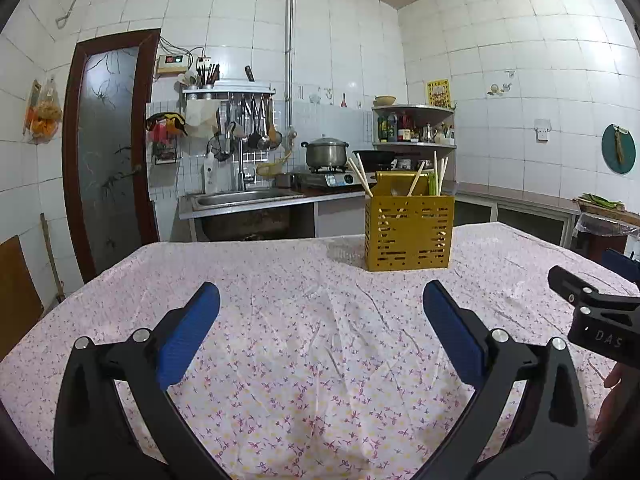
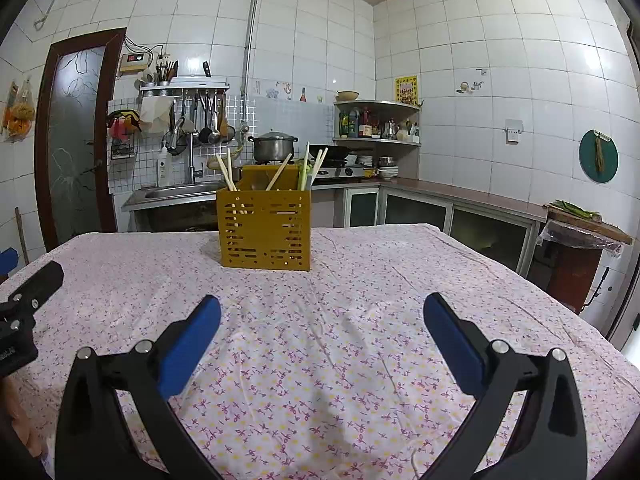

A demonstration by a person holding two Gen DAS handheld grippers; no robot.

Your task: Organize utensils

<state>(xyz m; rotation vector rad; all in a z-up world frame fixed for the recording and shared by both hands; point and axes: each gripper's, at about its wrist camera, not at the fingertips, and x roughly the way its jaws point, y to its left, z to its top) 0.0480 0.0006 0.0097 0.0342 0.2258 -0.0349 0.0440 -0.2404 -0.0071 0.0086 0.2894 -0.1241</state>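
While the left gripper (image 1: 320, 300) gapes wide and empty low in the left wrist view, the yellow utensil holder (image 1: 409, 232) stands upright on the floral tablecloth (image 1: 280, 320), above and right of centre, chopsticks (image 1: 362, 178) leaning out. From the right wrist view, the right gripper (image 2: 322, 312), equally spread and empty, sees it up-left; neither looks clearly nearer.

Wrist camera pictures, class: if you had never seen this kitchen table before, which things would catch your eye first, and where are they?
The yellow slotted utensil holder stands out first, upright toward the far side of the floral tablecloth, with pale chopsticks leaning out of its top. Next come the blue-padded grippers in the foreground: the left gripper and right gripper both hover open and empty above the cloth.
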